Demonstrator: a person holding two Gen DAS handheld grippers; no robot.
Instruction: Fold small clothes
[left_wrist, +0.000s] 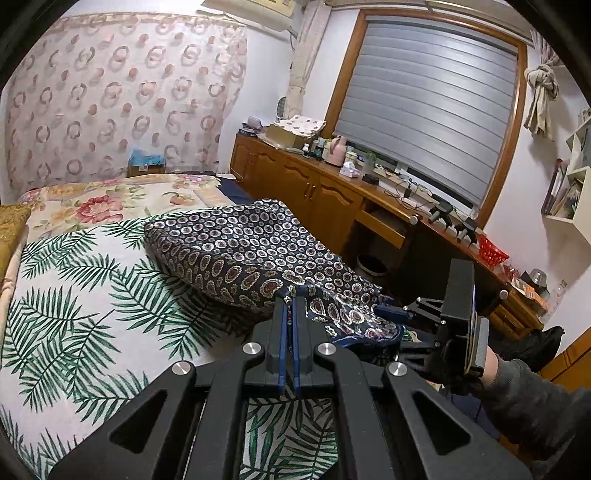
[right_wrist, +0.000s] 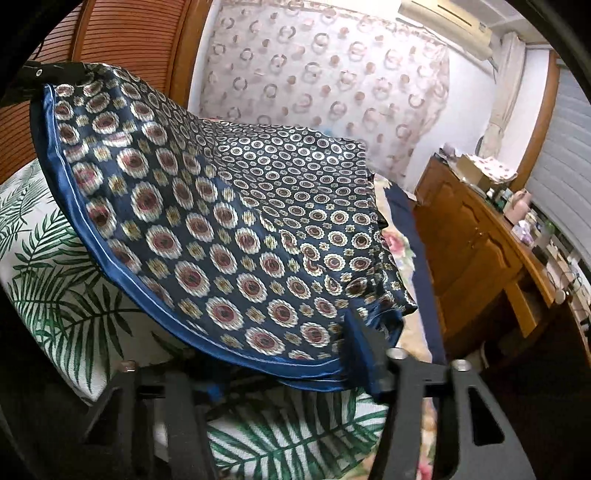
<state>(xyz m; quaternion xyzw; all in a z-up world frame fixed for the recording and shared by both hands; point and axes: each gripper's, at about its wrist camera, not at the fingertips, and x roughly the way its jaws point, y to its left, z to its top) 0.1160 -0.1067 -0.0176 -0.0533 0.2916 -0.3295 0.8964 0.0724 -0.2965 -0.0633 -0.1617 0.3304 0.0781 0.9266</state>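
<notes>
A navy patterned silk cloth (left_wrist: 258, 251) with medallion print and a blue border lies partly on the palm-leaf bedspread (left_wrist: 74, 295), its near edge lifted. My left gripper (left_wrist: 290, 306) is shut on the cloth's near edge. My right gripper (left_wrist: 391, 314) shows at the right of the left wrist view, holding the cloth's other corner. In the right wrist view the cloth (right_wrist: 229, 229) drapes over my right gripper (right_wrist: 360, 325), which is shut on its near corner; the left gripper (right_wrist: 55, 74) holds the far upper-left corner.
A floral quilt (left_wrist: 110, 199) covers the far end of the bed. A wooden cabinet (left_wrist: 314, 184) with bottles, cables and a red basket (left_wrist: 493, 251) runs along the right under the window. A bin (left_wrist: 371, 264) stands under the desk.
</notes>
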